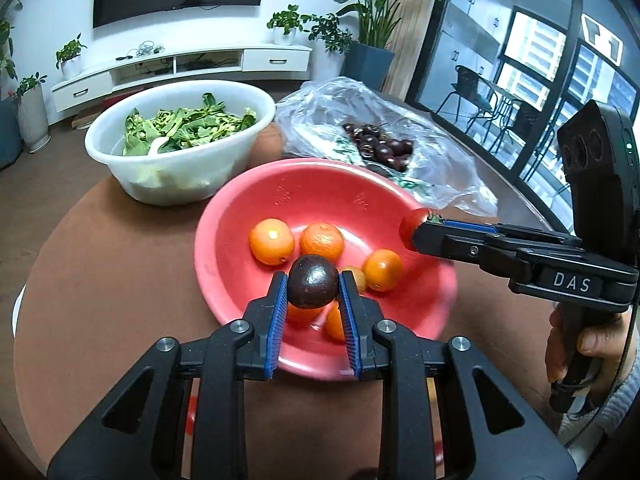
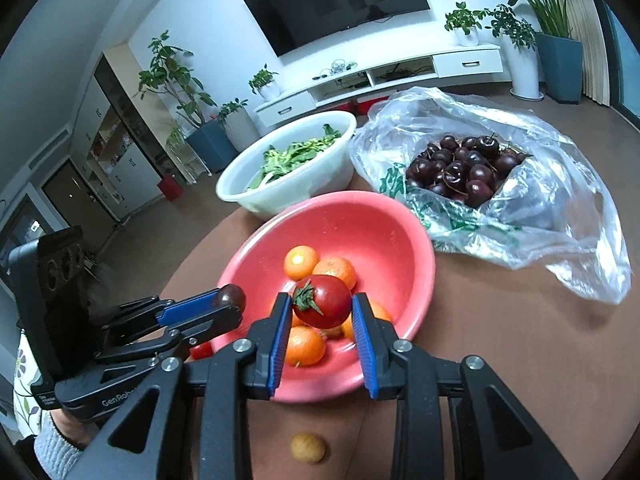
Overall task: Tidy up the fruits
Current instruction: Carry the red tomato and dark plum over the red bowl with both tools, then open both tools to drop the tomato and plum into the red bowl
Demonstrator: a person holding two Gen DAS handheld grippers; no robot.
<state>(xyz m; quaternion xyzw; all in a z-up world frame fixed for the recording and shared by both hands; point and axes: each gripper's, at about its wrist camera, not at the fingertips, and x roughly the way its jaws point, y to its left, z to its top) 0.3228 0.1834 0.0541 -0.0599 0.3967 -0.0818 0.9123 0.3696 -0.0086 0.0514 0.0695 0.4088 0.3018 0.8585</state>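
A red bowl (image 1: pixel 320 184) (image 2: pixel 380 232) on the brown table holds several oranges (image 1: pixel 271 241) (image 2: pixel 301 262). My left gripper (image 1: pixel 313 285) is shut on a dark round fruit (image 1: pixel 312 286), held just above the bowl's near side. In the right wrist view that gripper (image 2: pixel 228 300) enters from the left, the dark fruit (image 2: pixel 231 295) at its tips. My right gripper (image 2: pixel 321 304) is shut on a red tomato (image 2: pixel 326 306) with a green stem, over the bowl. From the left wrist camera, the right gripper (image 1: pixel 416 229) reaches in from the right holding the tomato (image 1: pixel 412 222) above the bowl's rim.
A white bowl (image 1: pixel 180 176) (image 2: pixel 320 184) of green leaves stands behind the red bowl. A clear plastic bag (image 1: pixel 452 176) (image 2: pixel 560 232) with dark cherries (image 2: pixel 464 170) lies to the right. A small yellow fruit (image 2: pixel 307 448) lies on the table near me. A hand (image 1: pixel 584 344) holds the right gripper.
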